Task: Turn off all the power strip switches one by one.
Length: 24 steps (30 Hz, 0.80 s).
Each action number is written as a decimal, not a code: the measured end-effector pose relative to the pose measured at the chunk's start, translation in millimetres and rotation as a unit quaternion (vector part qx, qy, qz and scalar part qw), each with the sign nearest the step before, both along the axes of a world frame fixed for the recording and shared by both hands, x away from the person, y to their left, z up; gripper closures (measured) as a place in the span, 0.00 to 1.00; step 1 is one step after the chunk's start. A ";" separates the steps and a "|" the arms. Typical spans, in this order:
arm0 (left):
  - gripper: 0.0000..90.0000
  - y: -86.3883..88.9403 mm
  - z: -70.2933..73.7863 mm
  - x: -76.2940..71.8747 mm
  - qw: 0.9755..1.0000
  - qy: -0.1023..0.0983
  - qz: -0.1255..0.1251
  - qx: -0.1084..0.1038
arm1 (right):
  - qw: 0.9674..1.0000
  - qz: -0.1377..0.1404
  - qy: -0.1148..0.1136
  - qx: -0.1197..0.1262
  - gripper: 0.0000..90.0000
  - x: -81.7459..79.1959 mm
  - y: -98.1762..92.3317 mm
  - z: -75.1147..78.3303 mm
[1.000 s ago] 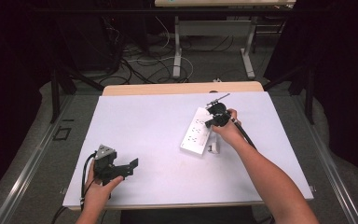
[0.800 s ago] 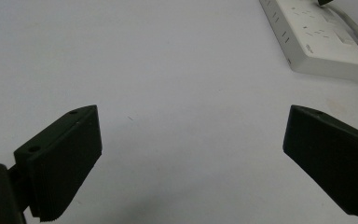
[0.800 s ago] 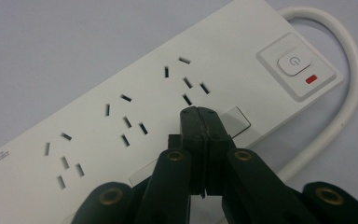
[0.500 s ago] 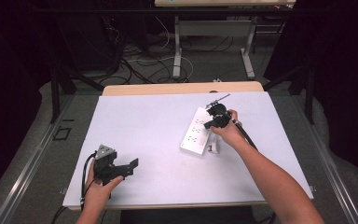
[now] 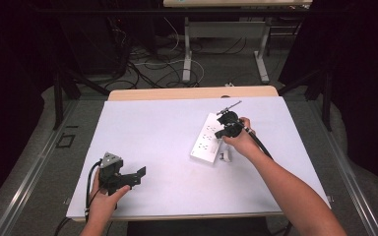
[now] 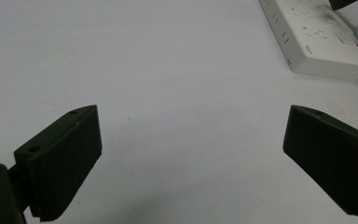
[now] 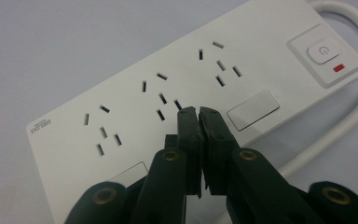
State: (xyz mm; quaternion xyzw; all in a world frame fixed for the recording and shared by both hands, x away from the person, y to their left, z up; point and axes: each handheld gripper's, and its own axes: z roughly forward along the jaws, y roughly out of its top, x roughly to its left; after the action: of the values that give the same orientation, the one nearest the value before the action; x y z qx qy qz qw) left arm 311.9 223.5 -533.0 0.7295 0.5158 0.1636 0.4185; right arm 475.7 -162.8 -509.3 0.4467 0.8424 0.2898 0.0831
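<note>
A white power strip lies right of the table's middle, its sockets facing up. My right gripper hovers over its right edge, jaws shut with nothing visible between them. In the right gripper view the closed tips point at the strip between the middle sockets, with the strip's switch and white cable to the right. My left gripper rests near the front left of the table, far from the strip. Its jaws stand wide open and empty, and the strip shows at the upper right.
A white mat covers the table. A small white object lies just in front of the strip by the right hand. Beyond the table are desk legs and cables on the floor.
</note>
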 end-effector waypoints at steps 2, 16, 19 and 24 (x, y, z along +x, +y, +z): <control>0.05 0.1 0.0 0.0 1.000 0.000 0.001 0.000 | 1.000 0.002 0.005 0.001 0.97 -1.1 1.0 -1.2; 0.05 -0.7 -0.8 0.3 1.000 -0.003 0.002 -0.001 | 1.000 0.026 0.000 0.001 0.98 -8.2 4.1 -4.9; 0.05 -0.5 0.0 0.0 1.000 0.000 0.000 0.000 | 1.000 0.015 0.009 0.001 0.98 -10.0 5.9 -5.2; 0.05 -0.6 0.0 0.0 1.000 0.000 0.002 0.000 | 1.000 0.019 0.006 0.001 0.99 -10.0 3.7 -6.5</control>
State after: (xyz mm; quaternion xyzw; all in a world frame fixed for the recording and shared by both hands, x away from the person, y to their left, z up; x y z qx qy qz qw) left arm 311.9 223.0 -532.9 0.7285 0.5169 0.1648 0.4183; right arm 465.6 -159.1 -515.8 0.4328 0.8507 0.2896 0.0715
